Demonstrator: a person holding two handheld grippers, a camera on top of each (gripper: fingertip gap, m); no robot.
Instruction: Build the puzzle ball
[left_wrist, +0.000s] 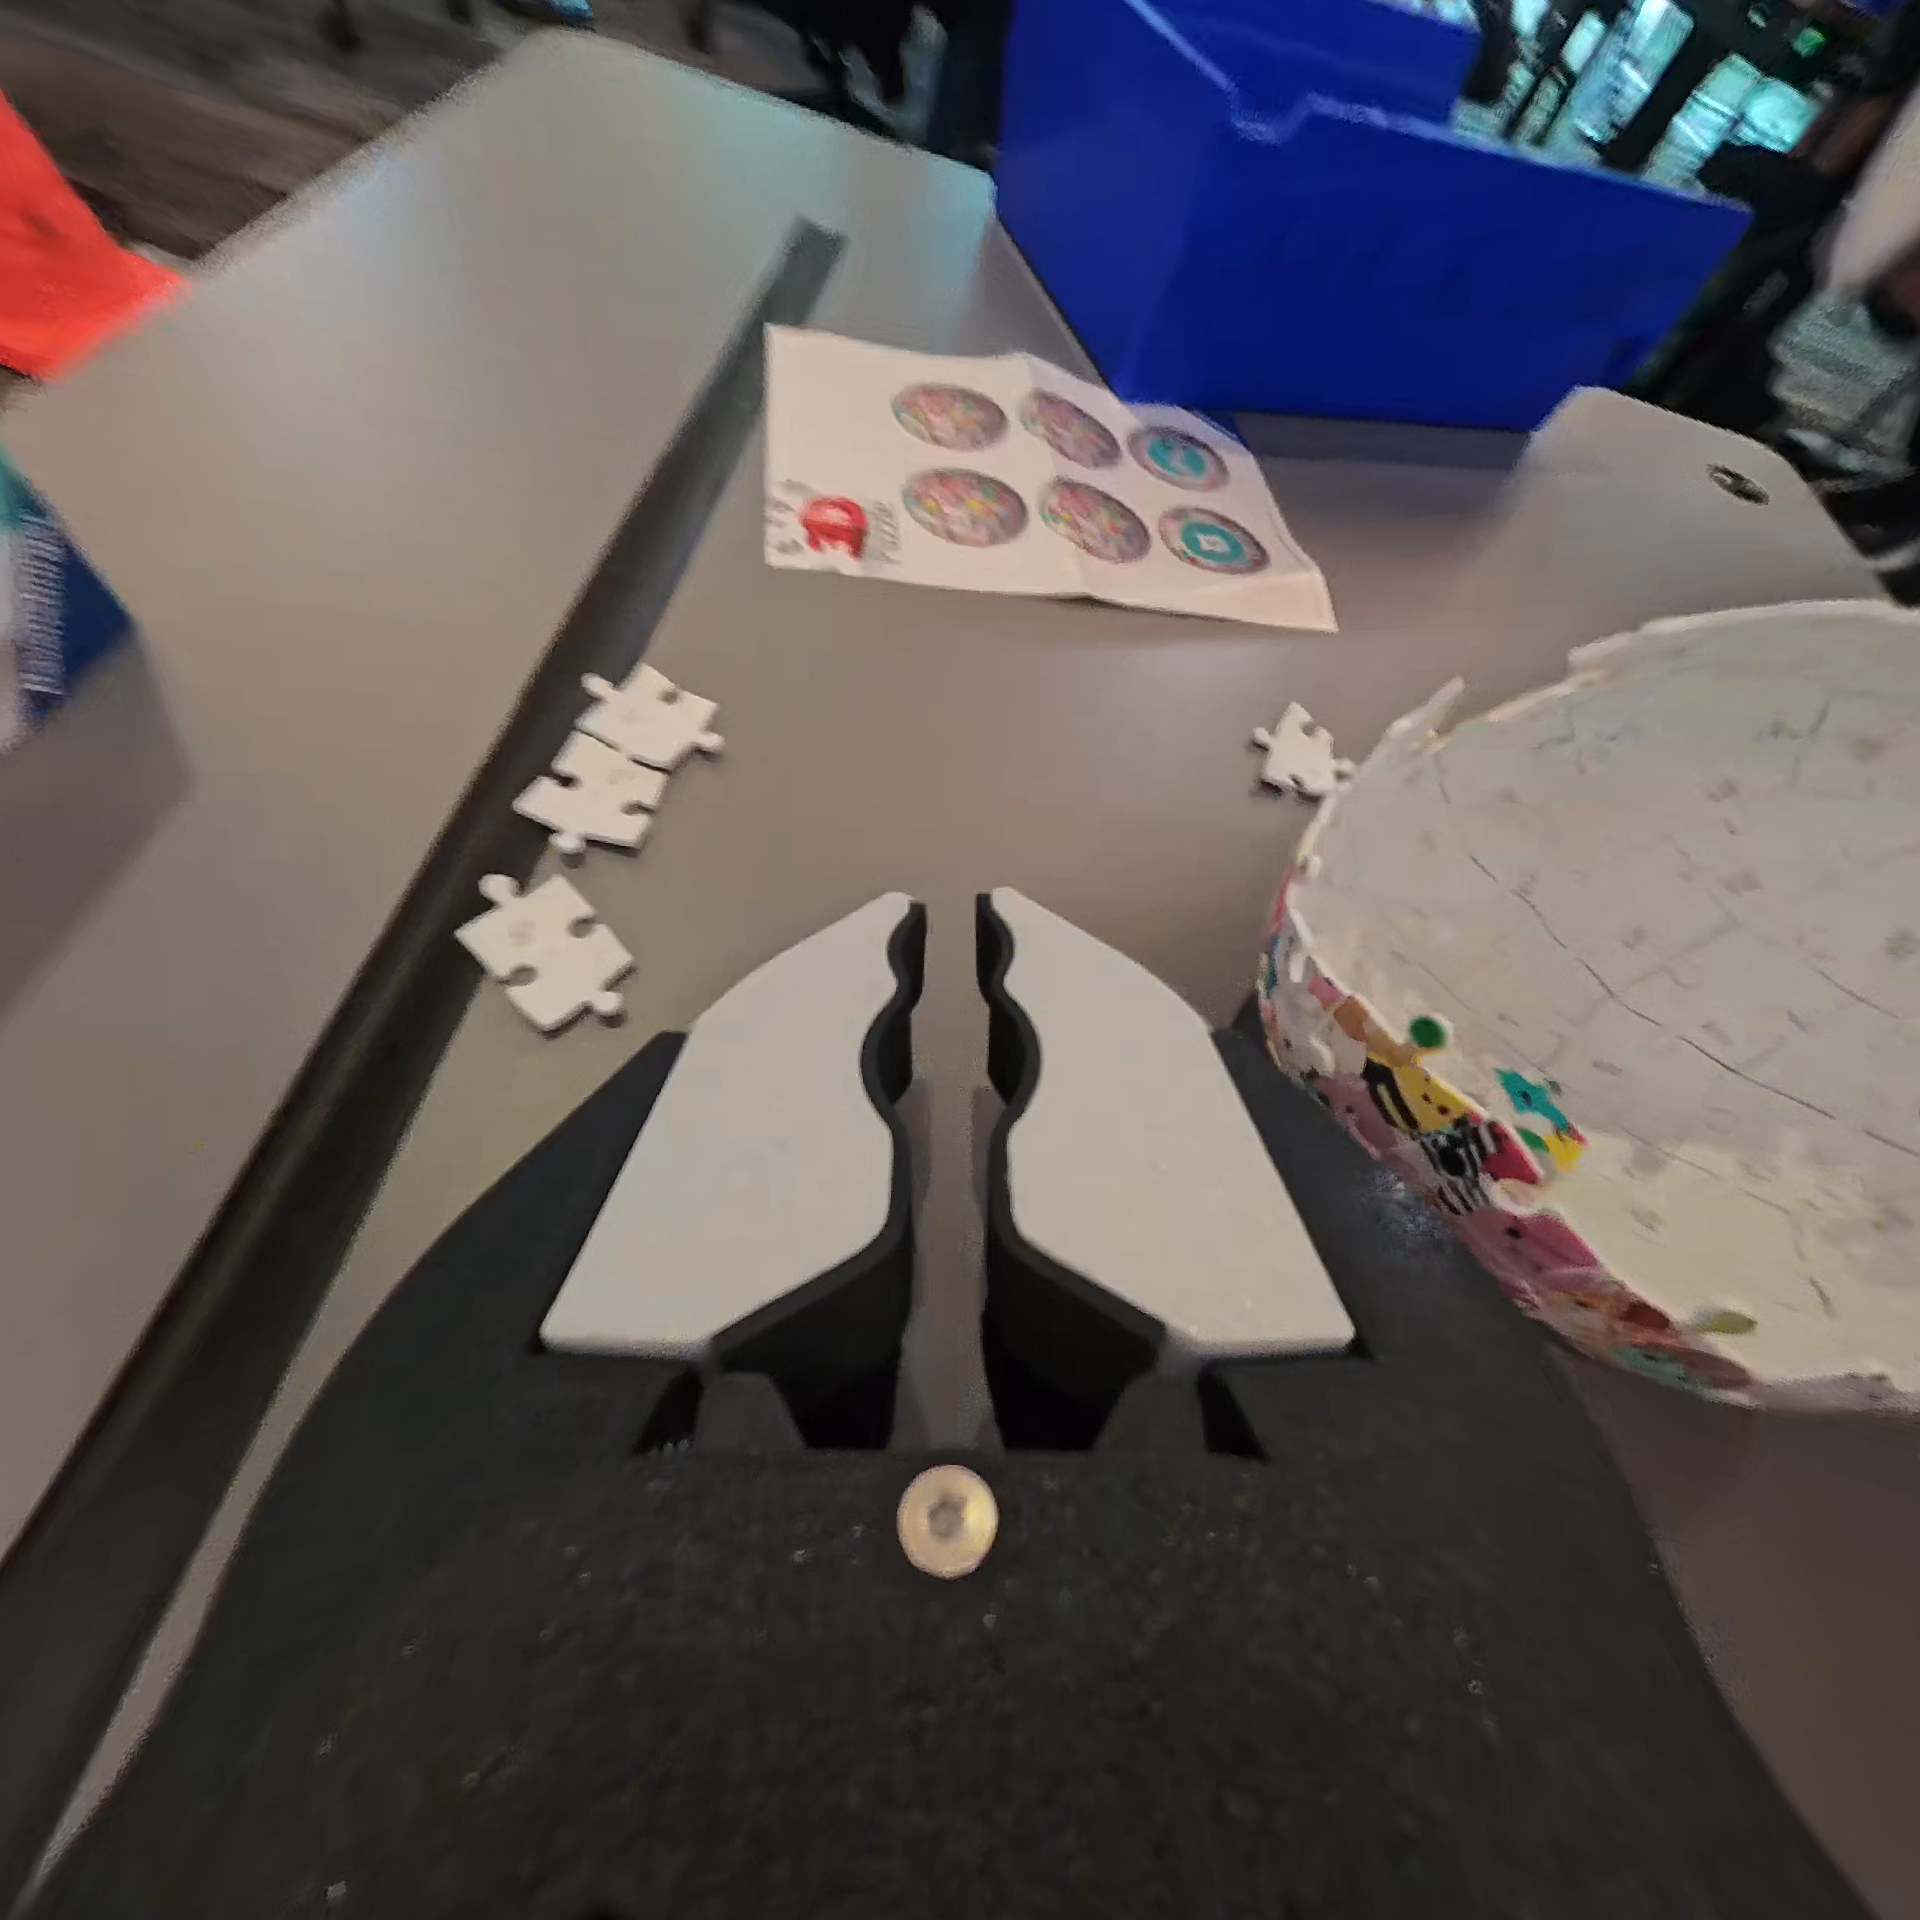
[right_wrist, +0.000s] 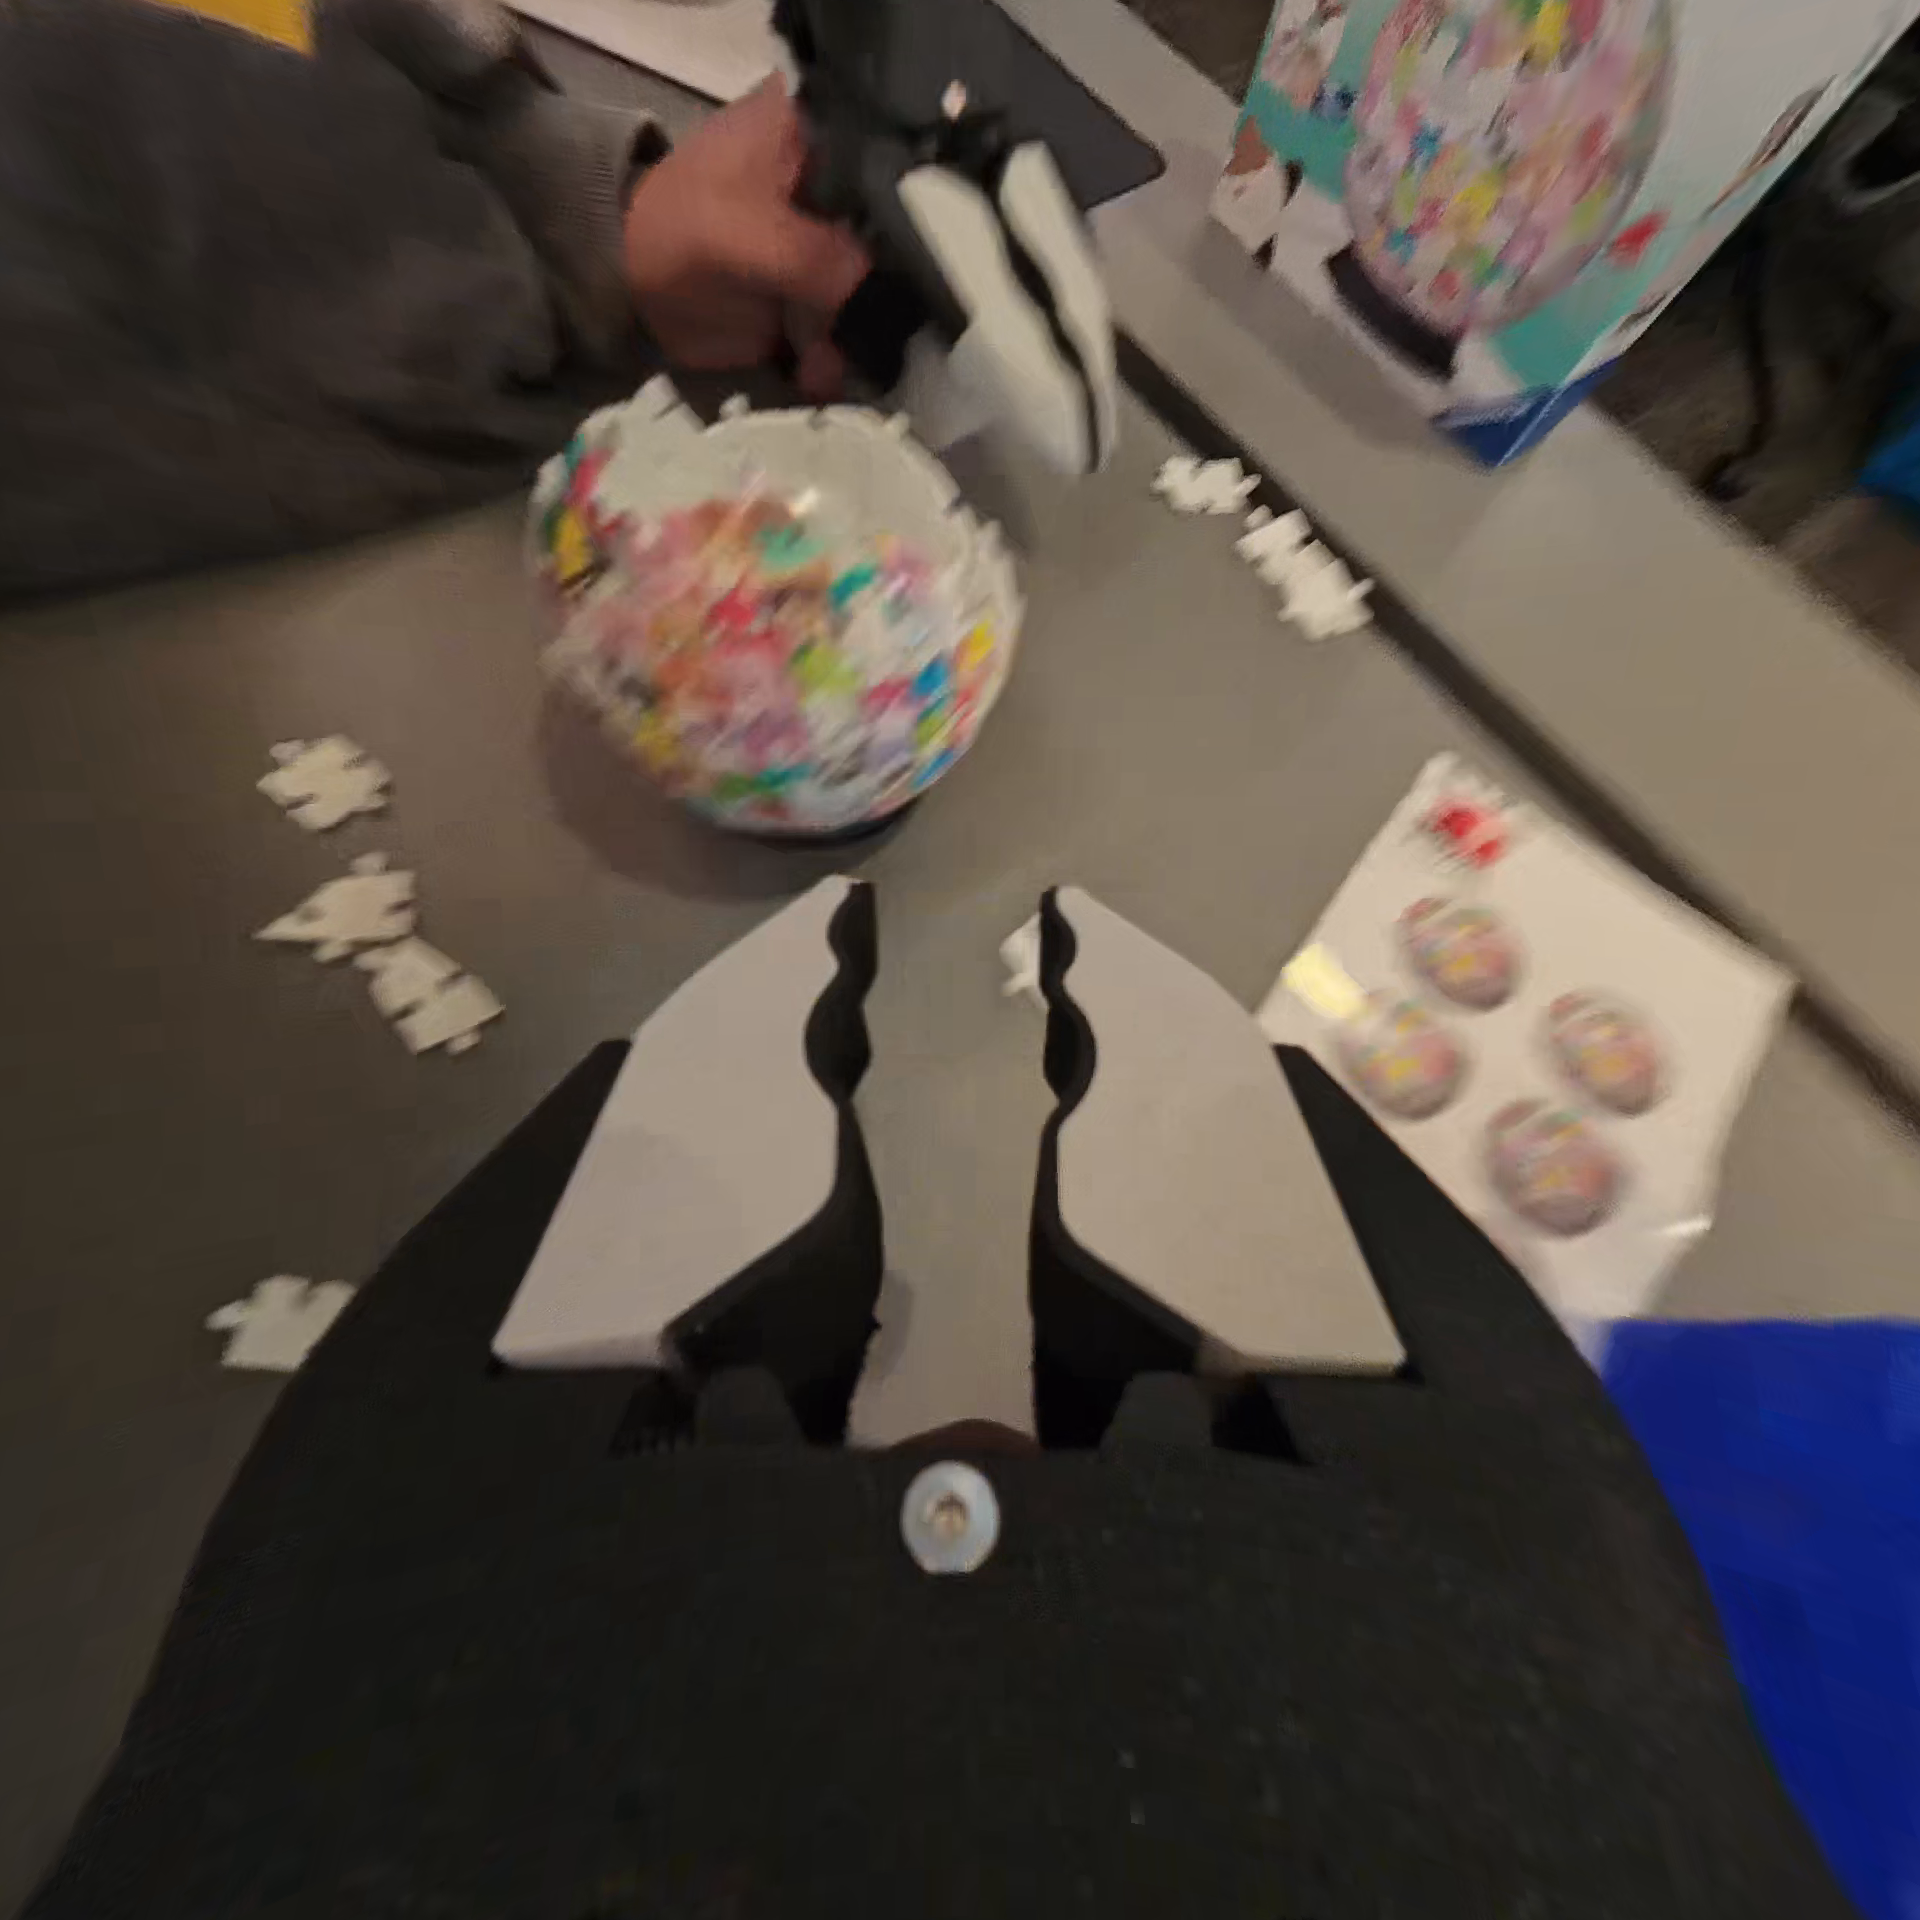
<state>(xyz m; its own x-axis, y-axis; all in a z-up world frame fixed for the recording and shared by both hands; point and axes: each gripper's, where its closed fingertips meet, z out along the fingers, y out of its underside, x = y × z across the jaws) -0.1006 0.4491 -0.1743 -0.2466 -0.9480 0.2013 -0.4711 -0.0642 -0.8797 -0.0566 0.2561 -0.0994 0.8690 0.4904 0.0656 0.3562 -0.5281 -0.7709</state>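
The half-built puzzle ball (right_wrist: 774, 623) stands on a dark base on the grey table, an open bowl with a colourful outside and a white inside (left_wrist: 1662, 935). My left gripper (left_wrist: 951, 906) hovers just left of the ball, its jaws almost together with nothing between them. It also shows in the right wrist view (right_wrist: 1070, 405), held by a hand behind the ball. My right gripper (right_wrist: 956, 904) is open and empty, in front of the ball. A white piece (right_wrist: 1023, 951) lies on the table by its right fingertip. Loose white pieces (left_wrist: 545, 966) (left_wrist: 1299, 750) lie around the ball.
A folded instruction sheet (left_wrist: 1029, 488) lies behind the left gripper. A blue bin (left_wrist: 1351, 229) stands at the back. The puzzle box (right_wrist: 1507, 177) stands past a seam between two tables (left_wrist: 665, 582). More pieces (right_wrist: 353, 914) lie left of the ball. A sleeve (right_wrist: 260, 291) rests nearby. There is about 20 cm between the tips of the two grippers.
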